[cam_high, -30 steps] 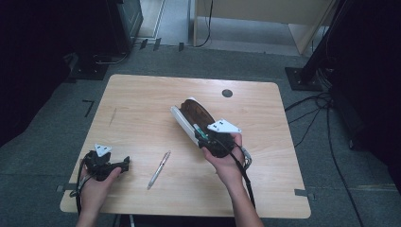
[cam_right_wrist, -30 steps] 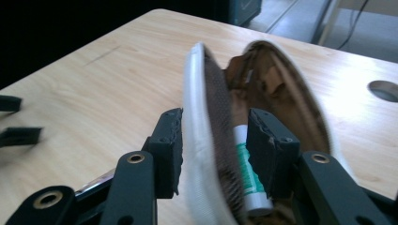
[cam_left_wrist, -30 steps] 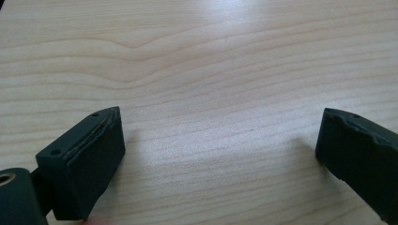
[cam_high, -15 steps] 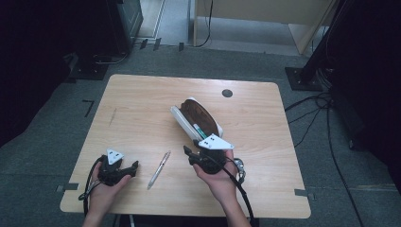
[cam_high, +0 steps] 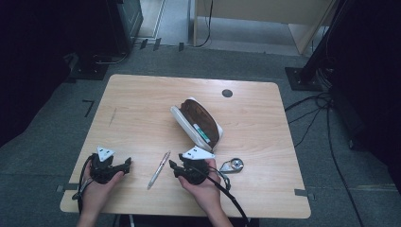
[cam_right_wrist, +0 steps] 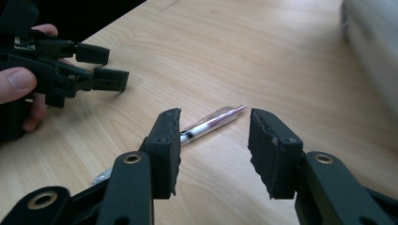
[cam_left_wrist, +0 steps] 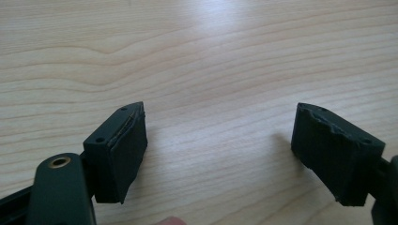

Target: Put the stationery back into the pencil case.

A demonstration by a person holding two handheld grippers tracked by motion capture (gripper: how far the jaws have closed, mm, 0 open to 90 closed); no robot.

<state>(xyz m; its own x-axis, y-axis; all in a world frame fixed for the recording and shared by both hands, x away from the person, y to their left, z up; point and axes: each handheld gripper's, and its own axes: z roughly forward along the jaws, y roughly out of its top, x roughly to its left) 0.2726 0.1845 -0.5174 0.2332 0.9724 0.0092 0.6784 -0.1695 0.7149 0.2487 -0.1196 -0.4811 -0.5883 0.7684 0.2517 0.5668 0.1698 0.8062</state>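
Observation:
A silver pen point(cam_high: 159, 169) lies on the wooden table point(cam_high: 142, 109) near the front edge, between my two grippers. My left gripper point(cam_high: 126, 164) rests left of it, open; its jaws have just been opening, and only bare wood shows between them point(cam_left_wrist: 220, 112). My right gripper point(cam_high: 172, 166) sits just right of the pen, open and pointing at it. In the right gripper view the pen point(cam_right_wrist: 213, 122) lies just beyond the spread jaws point(cam_right_wrist: 214, 114), untouched, with the left gripper point(cam_right_wrist: 112, 65) farther off. An open white case point(cam_high: 198, 120) with a brown lining holds a green-and-white item point(cam_high: 201, 132).
A small round metal object point(cam_high: 231, 165) lies right of my right hand. A dark round hole point(cam_high: 227, 93) sits near the table's far edge. The case's white side point(cam_right_wrist: 375, 51) stands at the right of the right gripper view.
My right gripper has come away from the case, moving down and toward the front edge to sit beside the pen. The left hand has hardly shifted.

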